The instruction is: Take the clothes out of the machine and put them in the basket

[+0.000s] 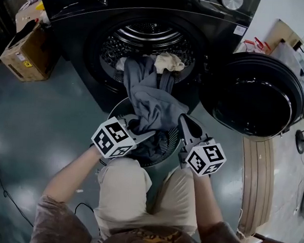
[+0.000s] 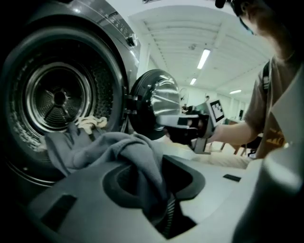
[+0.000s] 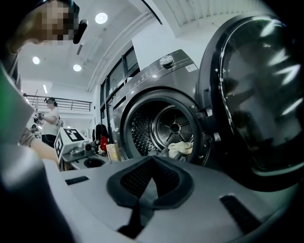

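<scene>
A person is facing a front-loading machine (image 1: 87, 6) with a gripper in each hand. In the head view the machine is filling 12 o'clock and its round door (image 1: 256, 94) is hanging open at 3 o'clock.

A long grey garment (image 1: 153, 100) is trailing from the drum (image 1: 147, 33) down into a round dark basket (image 1: 167, 147) at the centre, just in front of the person's knees. Its lower end is lying in the basket and its upper end is draped over the drum's lip.

The left gripper (image 1: 143, 136) is sitting over the basket at the garment's 7 o'clock. Its jaws are slightly parted with a fold of grey cloth between them, and the hold is looking slack rather than clamped. The right gripper (image 1: 187, 123), at the garment's 4 o'clock, is pointing at the drum with its jaws together and nothing in them.

A cream cloth (image 1: 168, 62) is lying at the drum's mouth, at 1 o'clock of the opening, touching the garment's top.

The task is looking partway done. The garment is mostly across but not free of the drum, and the cream cloth is waiting to be taken. The rest of the drum is appearing bare.
</scene>
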The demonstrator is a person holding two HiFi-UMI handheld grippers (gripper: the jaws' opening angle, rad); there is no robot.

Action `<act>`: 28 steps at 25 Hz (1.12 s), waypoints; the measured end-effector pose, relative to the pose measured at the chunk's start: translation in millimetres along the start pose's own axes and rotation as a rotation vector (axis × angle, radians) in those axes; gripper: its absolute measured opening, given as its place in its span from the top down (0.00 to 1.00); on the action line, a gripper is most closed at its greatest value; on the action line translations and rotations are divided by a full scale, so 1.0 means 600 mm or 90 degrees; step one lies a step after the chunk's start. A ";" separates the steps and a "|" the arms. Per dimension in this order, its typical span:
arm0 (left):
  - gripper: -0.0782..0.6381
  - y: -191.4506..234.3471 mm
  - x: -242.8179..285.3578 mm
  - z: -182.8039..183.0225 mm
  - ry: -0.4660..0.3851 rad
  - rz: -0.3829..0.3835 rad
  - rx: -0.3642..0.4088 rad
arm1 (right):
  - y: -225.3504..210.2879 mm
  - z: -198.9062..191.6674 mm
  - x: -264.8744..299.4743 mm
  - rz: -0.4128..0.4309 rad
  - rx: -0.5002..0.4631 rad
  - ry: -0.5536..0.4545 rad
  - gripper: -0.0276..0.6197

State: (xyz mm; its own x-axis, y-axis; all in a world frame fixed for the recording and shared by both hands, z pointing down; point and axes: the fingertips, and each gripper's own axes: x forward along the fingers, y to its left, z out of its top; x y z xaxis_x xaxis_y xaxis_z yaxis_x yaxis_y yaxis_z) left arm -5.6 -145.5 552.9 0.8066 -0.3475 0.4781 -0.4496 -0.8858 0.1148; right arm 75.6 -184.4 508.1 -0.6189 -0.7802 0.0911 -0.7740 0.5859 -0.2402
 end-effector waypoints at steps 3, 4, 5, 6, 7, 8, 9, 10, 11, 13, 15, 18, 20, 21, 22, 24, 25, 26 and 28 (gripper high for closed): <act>0.45 0.067 -0.006 -0.021 0.032 0.130 0.017 | -0.003 0.001 -0.004 -0.002 0.000 -0.001 0.96; 0.41 0.088 -0.010 -0.022 0.029 0.164 0.014 | -0.005 0.001 -0.005 -0.004 0.000 -0.002 0.96; 0.39 0.108 -0.013 -0.018 0.019 0.192 0.011 | -0.007 0.002 -0.007 -0.006 0.000 -0.002 0.96; 0.37 0.129 -0.016 -0.011 0.004 0.218 0.007 | -0.009 0.002 -0.008 -0.008 0.001 -0.002 0.96; 0.33 0.151 -0.016 0.000 -0.011 0.240 0.005 | -0.011 0.002 -0.009 -0.010 0.000 -0.001 0.96; 0.33 0.172 -0.012 0.013 -0.024 0.257 0.004 | -0.014 0.002 -0.010 -0.012 0.000 -0.001 0.96; 0.32 0.192 -0.004 0.027 -0.032 0.268 0.002 | -0.016 0.002 -0.010 -0.014 -0.001 0.000 0.96; 0.32 0.212 0.007 0.038 -0.034 0.275 0.000 | -0.017 0.001 -0.010 -0.016 -0.001 0.001 0.96; 0.32 0.230 0.021 0.047 -0.031 0.282 -0.001 | -0.018 0.000 -0.011 -0.018 -0.001 0.002 0.96; 0.31 0.268 0.052 0.055 -0.017 0.297 0.000 | -0.017 -0.003 -0.010 -0.020 -0.001 0.005 0.96; 0.31 0.304 0.083 0.052 0.000 0.314 -0.005 | -0.016 -0.005 -0.009 -0.021 -0.001 0.007 0.96; 0.31 0.346 0.121 0.042 0.018 0.333 -0.030 | -0.015 -0.006 -0.010 -0.024 -0.005 0.011 0.96; 0.31 0.363 0.138 0.040 0.016 0.340 -0.057 | -0.014 -0.007 -0.011 -0.026 -0.008 0.014 0.96; 0.31 0.370 0.146 0.040 0.016 0.343 -0.066 | -0.014 -0.008 -0.011 -0.028 -0.009 0.015 0.96; 0.31 0.375 0.154 0.039 0.018 0.346 -0.070 | -0.015 -0.008 -0.011 -0.030 -0.010 0.016 0.96; 0.31 0.386 0.170 0.036 0.023 0.355 -0.060 | -0.017 -0.010 -0.012 -0.036 -0.013 0.017 0.96; 0.31 0.391 0.175 0.034 0.025 0.361 -0.052 | -0.017 -0.011 -0.012 -0.038 -0.014 0.018 0.96; 0.31 0.395 0.178 0.032 0.027 0.367 -0.048 | -0.017 -0.013 -0.012 -0.039 -0.015 0.020 0.96; 0.31 0.398 0.179 0.027 0.036 0.375 -0.042 | -0.018 -0.014 -0.012 -0.041 -0.018 0.023 0.96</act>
State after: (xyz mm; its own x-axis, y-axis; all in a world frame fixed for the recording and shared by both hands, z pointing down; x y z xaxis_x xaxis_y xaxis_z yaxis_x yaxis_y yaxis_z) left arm -20.2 -399.5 617.4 0.3937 -0.7560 0.5230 -0.8393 -0.5277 -0.1309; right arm 87.2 -183.5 518.5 -0.5723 -0.8078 0.1407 -0.8151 0.5418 -0.2052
